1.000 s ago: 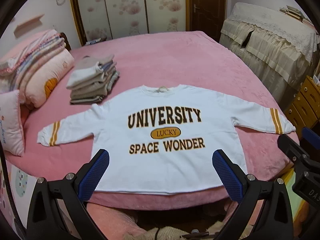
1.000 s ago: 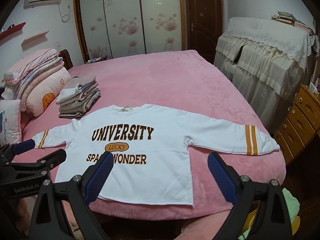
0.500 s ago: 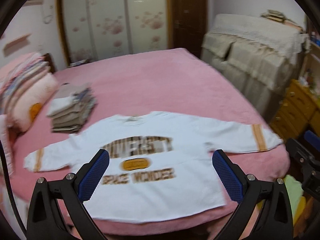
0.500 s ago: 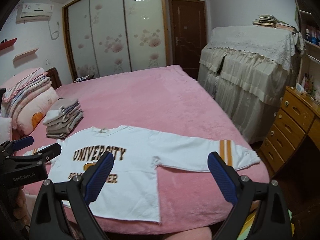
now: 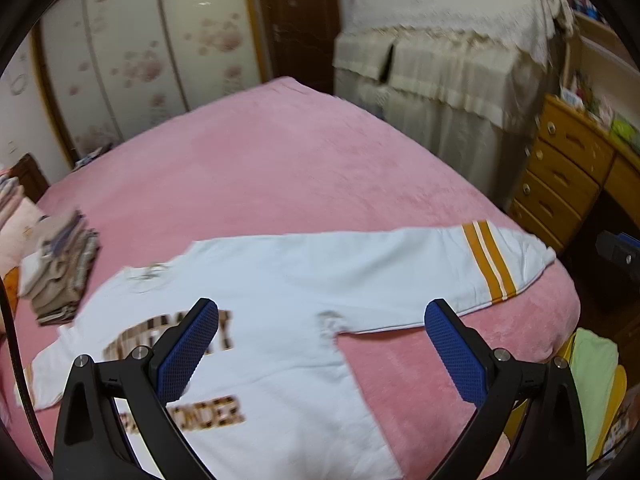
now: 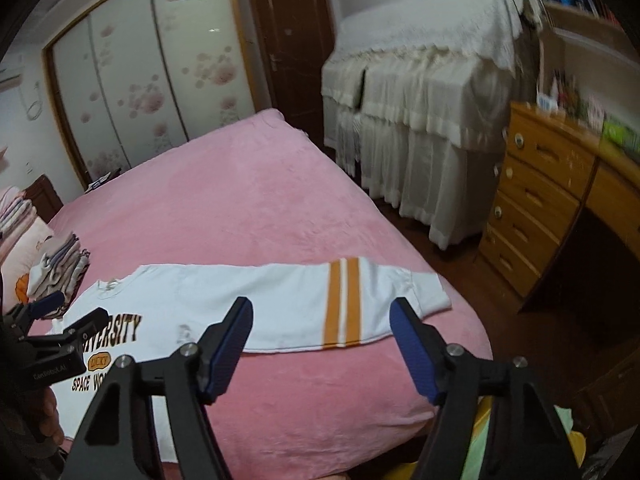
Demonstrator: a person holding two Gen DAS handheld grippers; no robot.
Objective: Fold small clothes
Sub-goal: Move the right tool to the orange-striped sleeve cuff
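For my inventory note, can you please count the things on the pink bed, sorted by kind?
White sweatshirt spread flat: 1
Stack of folded clothes: 1
Pillow at the headboard end: 1 in view, cut off by the frame
Total: 3

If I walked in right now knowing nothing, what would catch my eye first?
Probably the white sweatshirt with dark lettering, spread flat near the front edge of the big pink bed, one sleeve with two orange stripes reaching toward the bed's right corner. Then the stack of folded clothes at its left, by the pillows. Two blue-padded tools hover open over the shirt, holding nothing.
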